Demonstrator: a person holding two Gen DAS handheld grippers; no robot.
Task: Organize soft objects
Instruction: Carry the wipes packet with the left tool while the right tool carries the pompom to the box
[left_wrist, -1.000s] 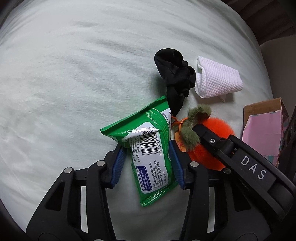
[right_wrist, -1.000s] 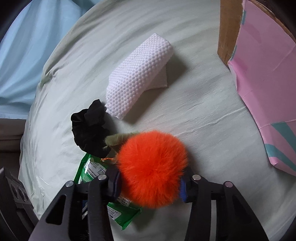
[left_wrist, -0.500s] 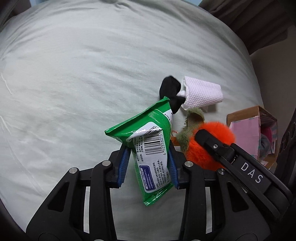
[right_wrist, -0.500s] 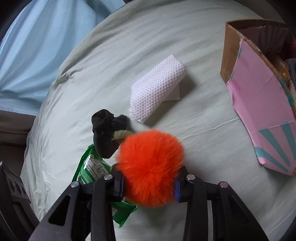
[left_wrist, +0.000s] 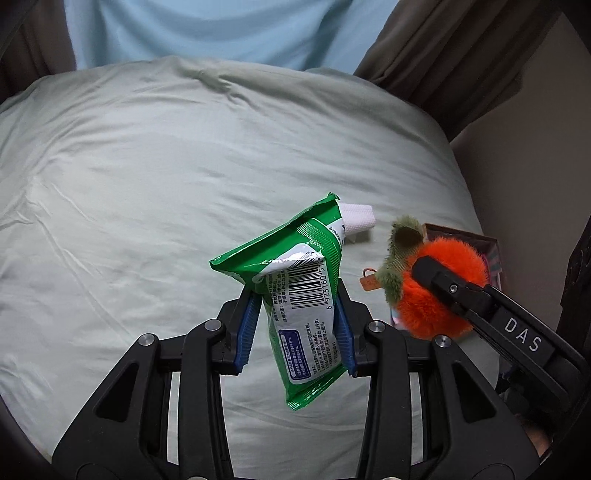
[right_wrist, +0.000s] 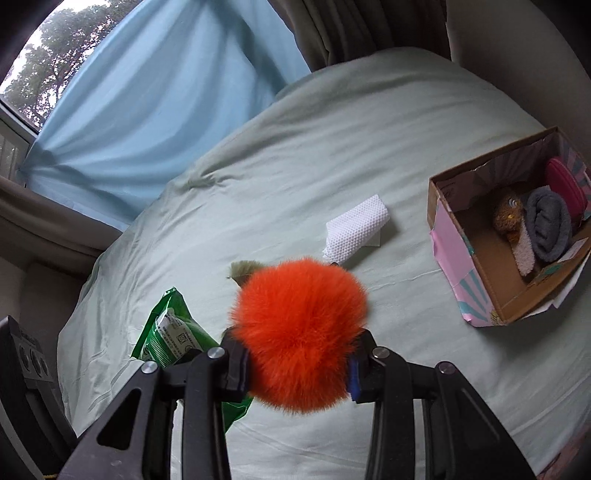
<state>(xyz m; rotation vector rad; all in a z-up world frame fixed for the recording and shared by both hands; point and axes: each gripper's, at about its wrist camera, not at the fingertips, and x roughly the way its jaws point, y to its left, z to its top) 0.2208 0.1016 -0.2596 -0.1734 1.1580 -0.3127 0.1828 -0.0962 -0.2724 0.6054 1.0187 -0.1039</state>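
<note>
My left gripper (left_wrist: 295, 328) is shut on a green wipes packet (left_wrist: 299, 291) and holds it up above the pale green bed (left_wrist: 147, 177). My right gripper (right_wrist: 295, 365) is shut on an orange fluffy pompom (right_wrist: 299, 332) with a green furry top, also held above the bed; it shows in the left wrist view (left_wrist: 439, 284) too. A white textured cloth (right_wrist: 356, 230) lies on the bed beyond the pompom. The green packet appears at lower left of the right wrist view (right_wrist: 166, 332). The black sock seen earlier is hidden.
An open cardboard box with pink sides (right_wrist: 465, 266) stands on the bed at right, holding a grey rolled cloth (right_wrist: 548, 227), a brown plush and a pink pouch. A blue curtain (right_wrist: 147, 92) and brown drapes (left_wrist: 461, 55) hang behind the bed.
Both grippers have risen well above the bed with their objects. The box interior and curtains have come into view. The black sock has dropped out of sight behind the held items.
</note>
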